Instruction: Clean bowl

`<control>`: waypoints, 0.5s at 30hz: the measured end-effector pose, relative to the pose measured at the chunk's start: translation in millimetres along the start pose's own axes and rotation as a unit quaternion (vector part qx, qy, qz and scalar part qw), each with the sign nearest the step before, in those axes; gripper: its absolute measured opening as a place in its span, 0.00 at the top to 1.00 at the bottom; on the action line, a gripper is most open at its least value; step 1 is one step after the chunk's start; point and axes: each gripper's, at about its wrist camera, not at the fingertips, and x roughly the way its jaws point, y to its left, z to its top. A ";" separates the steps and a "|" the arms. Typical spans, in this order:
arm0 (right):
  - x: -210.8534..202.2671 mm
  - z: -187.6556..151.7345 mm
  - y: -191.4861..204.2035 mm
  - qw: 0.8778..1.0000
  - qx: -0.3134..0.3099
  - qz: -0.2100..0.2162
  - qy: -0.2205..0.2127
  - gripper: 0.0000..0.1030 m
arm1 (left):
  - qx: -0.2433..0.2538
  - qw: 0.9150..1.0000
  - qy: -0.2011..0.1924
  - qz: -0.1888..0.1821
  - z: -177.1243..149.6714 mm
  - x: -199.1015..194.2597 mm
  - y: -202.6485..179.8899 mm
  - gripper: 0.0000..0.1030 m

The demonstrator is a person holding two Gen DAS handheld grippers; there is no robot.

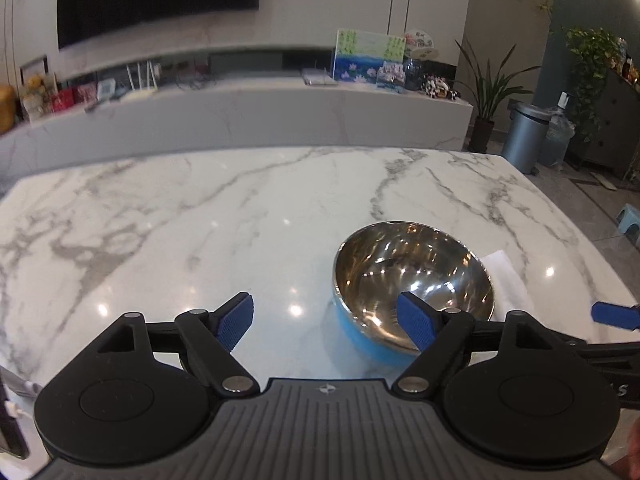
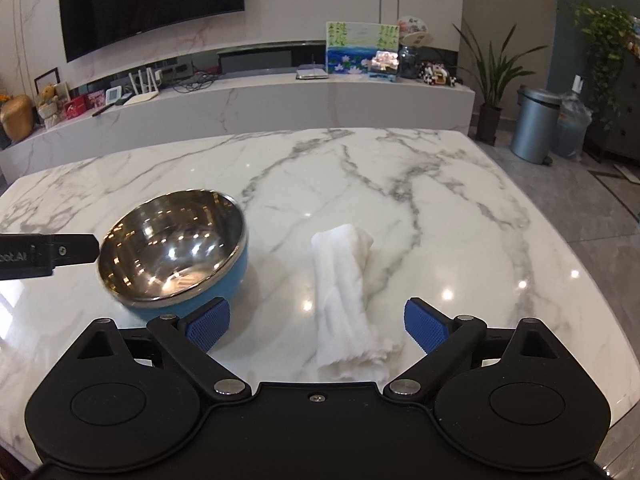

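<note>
A steel bowl with a blue outside (image 1: 412, 276) (image 2: 172, 256) stands on the white marble table (image 1: 200, 220) (image 2: 400, 184). A folded white cloth (image 2: 346, 300) lies to its right; in the left wrist view only its far end (image 1: 504, 276) shows behind the bowl. My left gripper (image 1: 326, 322) is open, its right finger over the bowl's near rim, its left finger over bare table. My right gripper (image 2: 316, 326) is open and empty, its fingers on either side of the cloth's near end, above the table. The left gripper's finger (image 2: 68, 254) shows beside the bowl's left rim.
The table's right edge drops to a grey tiled floor (image 2: 600, 208). Beyond the far edge stand a low marble TV shelf (image 2: 280, 100), a grey bin (image 2: 536, 124), a water jug (image 2: 574, 124) and potted plants (image 2: 496, 80).
</note>
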 end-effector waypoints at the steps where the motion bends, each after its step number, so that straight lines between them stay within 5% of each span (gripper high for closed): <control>1: -1.3 -0.7 0.9 1.000 0.000 0.001 -0.001 0.09 | 0.000 1.000 0.001 0.004 -1.1 -0.9 -0.3 0.24; 15: -5.0 -3.4 9.6 1.000 -0.005 0.002 -0.011 0.09 | -0.010 0.999 0.051 0.004 -9.3 6.8 0.0 0.24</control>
